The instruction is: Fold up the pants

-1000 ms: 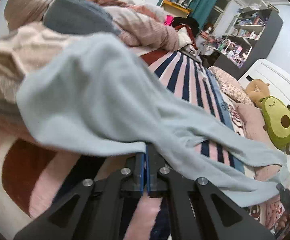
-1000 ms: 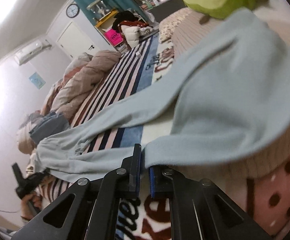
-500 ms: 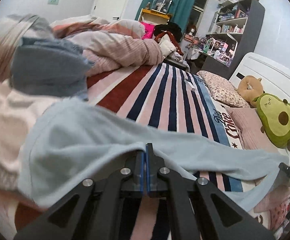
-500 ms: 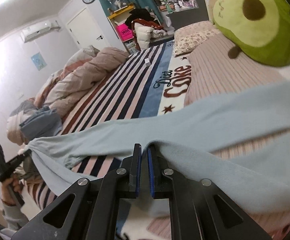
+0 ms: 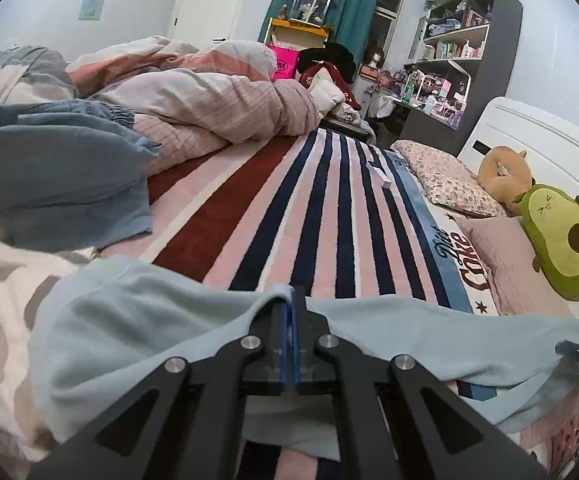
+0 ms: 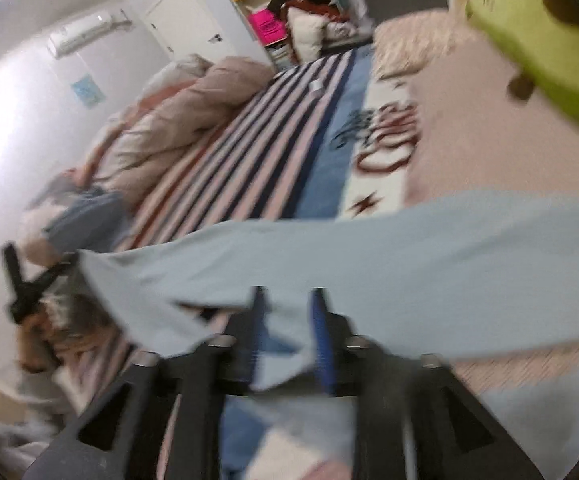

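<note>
The light blue pants (image 5: 149,332) lie stretched across the near side of the striped bed. My left gripper (image 5: 289,300) is shut on their upper edge, and the cloth drapes over both fingers. In the blurred right wrist view the pants (image 6: 369,248) run as a long band from left to right. My right gripper (image 6: 287,300) is open, its blue pads apart, with pants cloth lying between and in front of them. The left gripper (image 6: 29,284) shows at the far left end of the pants there.
The striped blanket (image 5: 329,208) covers the bed. A bunched quilt (image 5: 217,100) and folded blue clothes (image 5: 61,184) lie at the left. Pillows (image 5: 445,176) and an avocado plush (image 5: 561,236) sit at the right by the headboard. Shelves (image 5: 465,52) stand behind.
The right gripper has opened and let go of the pants. The pants have dropped lower and now lie flatter across the bed. The left gripper stays shut on them.
</note>
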Demonstrator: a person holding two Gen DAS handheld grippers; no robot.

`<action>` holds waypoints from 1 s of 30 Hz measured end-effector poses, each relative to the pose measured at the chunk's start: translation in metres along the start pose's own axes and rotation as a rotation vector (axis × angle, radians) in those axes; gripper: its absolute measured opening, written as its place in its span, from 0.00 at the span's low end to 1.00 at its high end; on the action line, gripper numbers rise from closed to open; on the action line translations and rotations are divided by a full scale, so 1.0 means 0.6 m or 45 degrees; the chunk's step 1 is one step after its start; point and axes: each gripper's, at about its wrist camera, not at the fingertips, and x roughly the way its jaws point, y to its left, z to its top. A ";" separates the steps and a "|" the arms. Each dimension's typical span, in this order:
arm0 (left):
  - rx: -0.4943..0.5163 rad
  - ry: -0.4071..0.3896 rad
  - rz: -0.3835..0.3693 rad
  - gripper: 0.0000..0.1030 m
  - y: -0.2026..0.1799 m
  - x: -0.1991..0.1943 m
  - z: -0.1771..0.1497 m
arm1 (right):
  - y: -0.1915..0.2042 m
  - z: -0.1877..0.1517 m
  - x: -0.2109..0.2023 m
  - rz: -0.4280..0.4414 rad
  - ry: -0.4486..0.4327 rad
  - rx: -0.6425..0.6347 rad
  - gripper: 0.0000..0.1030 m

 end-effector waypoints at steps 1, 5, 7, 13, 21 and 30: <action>-0.008 -0.009 0.001 0.00 0.001 -0.009 -0.002 | 0.005 -0.010 -0.002 0.029 0.005 0.008 0.36; -0.024 -0.054 0.015 0.00 0.003 -0.043 -0.010 | 0.016 -0.063 -0.003 -0.021 0.018 0.082 0.62; -0.024 -0.075 0.033 0.00 0.004 -0.061 -0.017 | 0.012 -0.086 -0.002 -0.101 -0.017 0.122 0.65; -0.061 -0.091 0.055 0.00 0.025 -0.106 -0.044 | -0.008 -0.127 0.020 -0.172 -0.144 0.399 0.65; -0.119 -0.099 0.050 0.00 0.058 -0.130 -0.076 | 0.004 -0.127 0.055 -0.446 -0.209 0.541 0.47; -0.099 -0.090 0.020 0.00 0.059 -0.122 -0.083 | -0.001 -0.134 0.025 -0.350 -0.327 0.486 0.01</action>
